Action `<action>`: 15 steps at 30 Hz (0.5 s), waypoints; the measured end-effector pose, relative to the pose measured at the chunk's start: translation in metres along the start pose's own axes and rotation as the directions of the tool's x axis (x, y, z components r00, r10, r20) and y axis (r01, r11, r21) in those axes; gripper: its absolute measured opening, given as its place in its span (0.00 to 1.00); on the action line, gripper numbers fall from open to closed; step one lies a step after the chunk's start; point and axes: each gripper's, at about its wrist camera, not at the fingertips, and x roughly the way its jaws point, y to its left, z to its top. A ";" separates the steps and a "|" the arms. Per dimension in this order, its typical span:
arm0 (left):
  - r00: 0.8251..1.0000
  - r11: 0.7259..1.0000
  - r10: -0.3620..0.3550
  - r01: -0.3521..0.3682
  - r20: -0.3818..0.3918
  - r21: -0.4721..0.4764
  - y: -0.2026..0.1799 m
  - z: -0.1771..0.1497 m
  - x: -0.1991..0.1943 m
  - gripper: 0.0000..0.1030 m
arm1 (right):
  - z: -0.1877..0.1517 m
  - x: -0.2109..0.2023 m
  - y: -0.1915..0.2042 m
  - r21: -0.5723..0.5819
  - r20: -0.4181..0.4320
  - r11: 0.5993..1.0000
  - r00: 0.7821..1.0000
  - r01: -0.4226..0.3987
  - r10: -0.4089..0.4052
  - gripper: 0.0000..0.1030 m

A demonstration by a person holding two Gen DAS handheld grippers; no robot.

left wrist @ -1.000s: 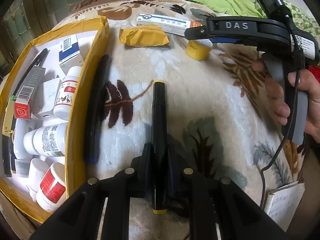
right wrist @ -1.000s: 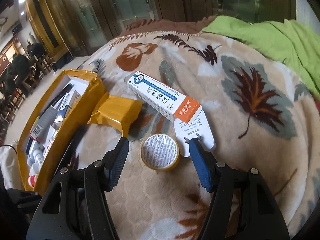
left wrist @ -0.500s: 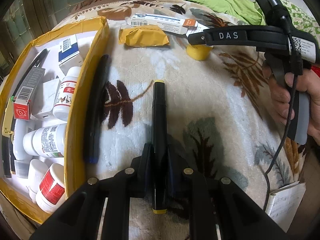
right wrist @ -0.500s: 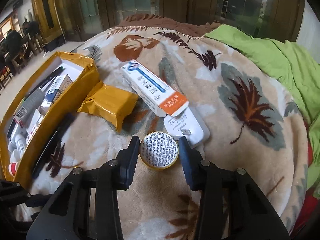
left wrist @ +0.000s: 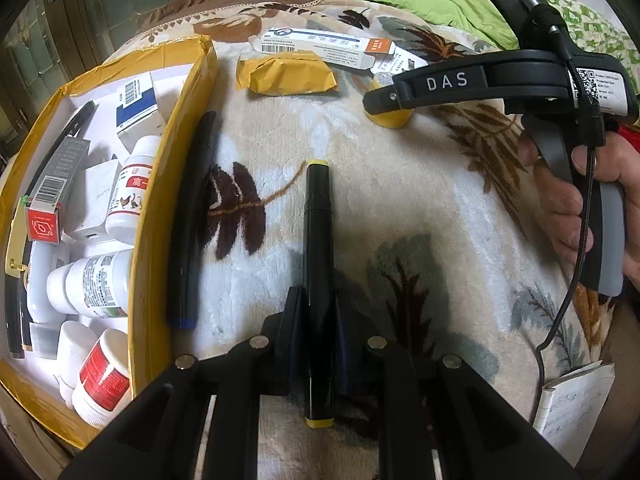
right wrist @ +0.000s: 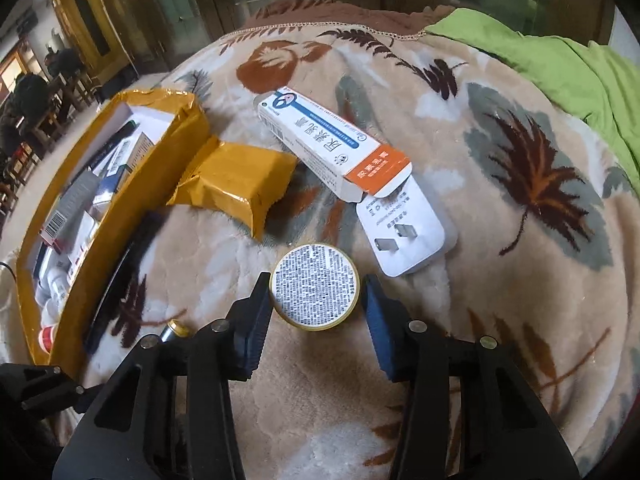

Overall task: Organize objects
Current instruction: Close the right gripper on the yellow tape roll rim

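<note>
My left gripper (left wrist: 318, 316) is shut on a black marker with yellow ends (left wrist: 318, 240), which lies along the blanket. My right gripper (right wrist: 316, 312) is open, its jaws on either side of a small round yellow tin (right wrist: 315, 286) with a printed label; the left finger is close to or touching the tin, the right one stands a little apart. The tin also shows in the left wrist view (left wrist: 390, 118), under the right gripper (left wrist: 384, 100). A yellow box (left wrist: 140, 240) holding bottles and cartons sits at the left.
On the leaf-patterned blanket lie a yellow wrapped packet (right wrist: 236, 184), a white and orange carton (right wrist: 332, 148), a white plug adapter (right wrist: 404, 232) and a long black pen (left wrist: 192, 220) beside the box. A green cloth (right wrist: 560, 64) lies at the back right. A notepad (left wrist: 576, 412) lies right.
My right gripper has come closer around the yellow tin, its jaws narrowed from wide open. The left gripper with the marker has not moved.
</note>
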 end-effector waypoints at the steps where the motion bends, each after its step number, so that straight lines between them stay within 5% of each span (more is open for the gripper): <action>1: 1.000 1.000 0.000 0.000 0.000 0.000 0.000 0.000 0.000 0.13 | 0.000 0.000 0.000 -0.002 -0.006 1.000 1.000 0.006 -0.006 0.38; 15: 0.998 0.999 -0.045 0.044 -0.048 -0.031 0.009 -0.008 -0.009 0.13 | 0.002 -0.013 0.028 -0.004 -0.009 0.991 0.991 -0.137 0.137 0.38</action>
